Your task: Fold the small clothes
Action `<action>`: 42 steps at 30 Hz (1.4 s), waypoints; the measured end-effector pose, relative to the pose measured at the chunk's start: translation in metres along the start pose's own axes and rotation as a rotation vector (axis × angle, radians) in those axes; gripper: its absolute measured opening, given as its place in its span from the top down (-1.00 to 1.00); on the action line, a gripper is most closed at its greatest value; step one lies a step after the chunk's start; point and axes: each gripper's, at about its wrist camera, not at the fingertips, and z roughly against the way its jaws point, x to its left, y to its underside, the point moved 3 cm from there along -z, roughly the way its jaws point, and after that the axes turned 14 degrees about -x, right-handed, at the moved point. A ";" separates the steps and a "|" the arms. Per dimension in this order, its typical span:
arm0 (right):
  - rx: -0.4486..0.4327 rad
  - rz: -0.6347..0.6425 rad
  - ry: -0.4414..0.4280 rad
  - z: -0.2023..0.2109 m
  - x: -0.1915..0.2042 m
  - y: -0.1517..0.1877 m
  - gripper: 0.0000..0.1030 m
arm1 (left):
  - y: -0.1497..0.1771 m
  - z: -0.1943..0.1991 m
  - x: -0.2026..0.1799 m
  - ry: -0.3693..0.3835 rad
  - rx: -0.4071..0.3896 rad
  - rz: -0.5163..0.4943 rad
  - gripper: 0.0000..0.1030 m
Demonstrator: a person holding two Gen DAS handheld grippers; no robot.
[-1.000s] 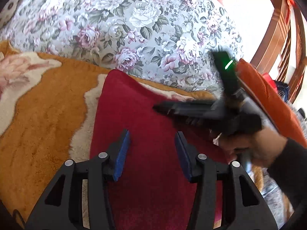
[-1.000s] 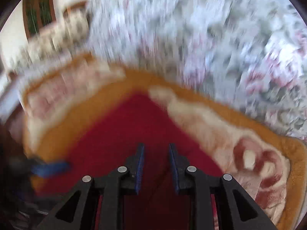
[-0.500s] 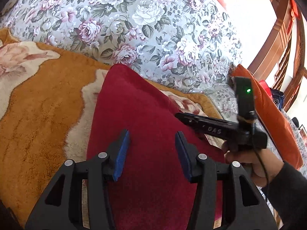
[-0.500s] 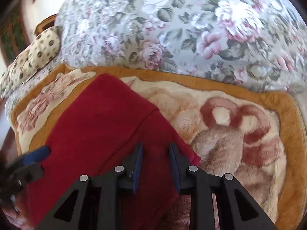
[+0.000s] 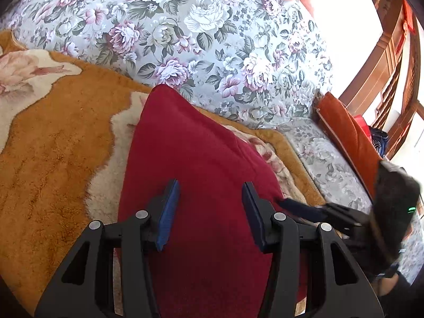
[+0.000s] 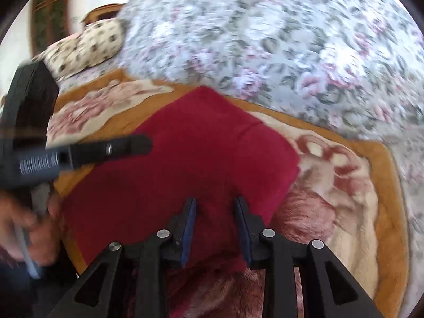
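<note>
A dark red garment (image 5: 196,164) lies folded flat on an orange and cream plush blanket (image 5: 53,145). It also shows in the right wrist view (image 6: 190,159). My left gripper (image 5: 210,197) is open and empty, hovering over the garment's near part. My right gripper (image 6: 216,213) is open and empty above the garment's near right edge. In the left wrist view the right gripper (image 5: 296,206) sits by the garment's right edge. In the right wrist view the left gripper (image 6: 127,145) reaches over the garment's left side.
A floral-covered cushion back (image 5: 212,39) rises behind the blanket. An orange cushion (image 5: 349,135) and wooden furniture (image 5: 384,53) stand at the right. A spotted pillow (image 6: 90,45) lies at the far left. The blanket (image 6: 344,185) extends right of the garment.
My right gripper has pulled back from over the garment's middle to its near right edge. Its jaws have opened a little wider. The left gripper has stayed open over the garment.
</note>
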 end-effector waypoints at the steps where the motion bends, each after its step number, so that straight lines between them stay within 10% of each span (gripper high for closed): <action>1: -0.019 -0.005 0.004 0.007 0.002 -0.006 0.47 | 0.000 0.000 0.000 0.002 0.000 0.007 0.07; 8: 0.055 0.020 -0.039 0.024 0.026 0.038 0.33 | -0.005 0.006 0.001 0.005 -0.002 0.011 0.07; 11: -0.010 -0.138 -0.042 0.040 0.012 0.030 0.31 | -0.017 0.032 0.012 -0.015 -0.067 0.046 0.03; 15: -0.149 -0.452 -0.036 0.048 -0.031 0.028 -0.21 | -0.022 0.033 0.055 -0.061 -0.050 0.235 -0.24; 22: -0.088 -0.843 -0.120 -0.010 -0.071 0.047 -0.24 | -0.004 0.004 0.054 -0.022 0.079 0.291 -0.27; 31: -0.138 -0.775 -0.354 -0.012 -0.065 0.045 -0.11 | 0.000 0.001 0.061 0.008 0.089 0.365 -0.35; 37: -0.142 -0.742 -0.268 -0.019 -0.063 0.044 0.01 | 0.002 -0.002 0.058 -0.011 0.087 0.333 -0.36; 42: -0.184 -0.726 -0.262 -0.008 -0.059 0.040 0.31 | -0.005 0.005 0.050 -0.053 0.063 0.241 0.16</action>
